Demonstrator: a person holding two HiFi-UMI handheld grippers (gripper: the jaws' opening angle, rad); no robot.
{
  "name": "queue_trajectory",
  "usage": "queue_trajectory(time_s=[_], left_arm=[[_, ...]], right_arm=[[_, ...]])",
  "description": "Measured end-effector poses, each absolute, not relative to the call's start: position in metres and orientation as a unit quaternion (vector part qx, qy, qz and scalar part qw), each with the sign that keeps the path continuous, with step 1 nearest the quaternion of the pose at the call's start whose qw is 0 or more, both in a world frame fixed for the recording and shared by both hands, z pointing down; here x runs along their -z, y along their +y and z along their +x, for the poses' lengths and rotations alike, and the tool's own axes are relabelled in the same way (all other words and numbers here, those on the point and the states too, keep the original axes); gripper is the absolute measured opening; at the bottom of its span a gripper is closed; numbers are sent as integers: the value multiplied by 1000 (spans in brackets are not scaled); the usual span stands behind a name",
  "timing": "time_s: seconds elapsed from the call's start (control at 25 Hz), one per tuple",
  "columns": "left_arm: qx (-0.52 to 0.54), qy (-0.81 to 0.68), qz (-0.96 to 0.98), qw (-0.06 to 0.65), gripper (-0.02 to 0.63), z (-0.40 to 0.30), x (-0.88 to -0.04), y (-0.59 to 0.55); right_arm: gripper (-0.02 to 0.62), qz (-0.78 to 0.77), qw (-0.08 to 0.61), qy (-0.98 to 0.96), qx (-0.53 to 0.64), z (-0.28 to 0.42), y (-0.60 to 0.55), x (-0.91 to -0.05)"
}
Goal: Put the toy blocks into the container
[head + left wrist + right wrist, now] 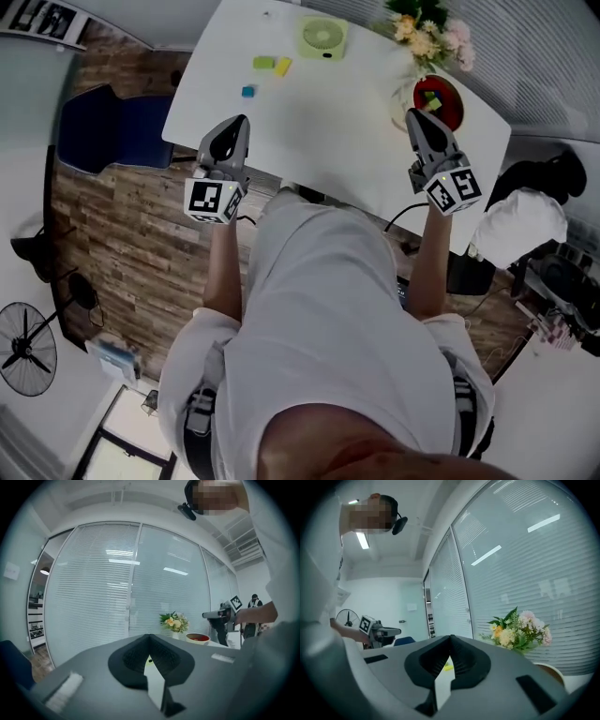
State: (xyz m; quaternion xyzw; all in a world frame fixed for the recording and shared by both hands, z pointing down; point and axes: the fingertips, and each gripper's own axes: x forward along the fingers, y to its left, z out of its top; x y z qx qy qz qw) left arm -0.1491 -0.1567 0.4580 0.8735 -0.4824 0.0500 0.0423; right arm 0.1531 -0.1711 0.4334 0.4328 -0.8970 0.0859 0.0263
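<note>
The white table [337, 131] bears a green block [263, 63], yellow block [282, 67], blue block [247, 91], fan [323, 37], flowers [427, 36] and red bowl [438, 101].

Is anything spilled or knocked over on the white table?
Nothing looks spilled, tipped or broken. The only untidy bit: a green block, a yellow block and a blue block lie loose at the far left of the table, away from the red bowl on the right, which already holds some pieces.

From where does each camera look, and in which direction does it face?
Head view: on the head, steeply down; white table, left claw, right claw, shirt, forearms.
Left gripper view: on left claw, faces blinds; shirt, right claw show.
Right gripper view: on right claw, faces flowers; shirt, left claw show.
Shared: flowers, in all three.
</note>
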Motion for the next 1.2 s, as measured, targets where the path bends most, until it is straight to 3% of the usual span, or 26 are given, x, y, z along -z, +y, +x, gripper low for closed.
queue_trajectory(time_s=[0.16, 0.44, 0.68, 0.88, 0.96, 1.04, 1.2], left_arm=[[-90, -501, 860, 24, 15, -166, -498, -186], [-186, -490, 850, 60, 223, -184, -612, -247], [-258, -479, 831, 118, 305, -196, -711, -288], [-292, -466, 822, 149, 293, -195, -746, -297], [-305, -461, 820, 152, 256, -193, -754, -297], [-308, -465, 817, 147, 169, -194, -756, -300], [-298, -480, 811, 153, 163, -202, -752, -299]], right_arm=[[2, 424, 8, -900, -99, 138, -146, -418], [2, 433, 28, -896, -94, 130, -112, -394], [2, 452, 49, -886, -95, 121, -90, -387], [2, 477, 63, -871, -100, 118, -82, -390], [2, 481, 79, -868, -98, 118, -80, -394], [2, 480, 87, -868, -96, 116, -81, -397], [2, 478, 82, -869, -96, 114, -80, -397]])
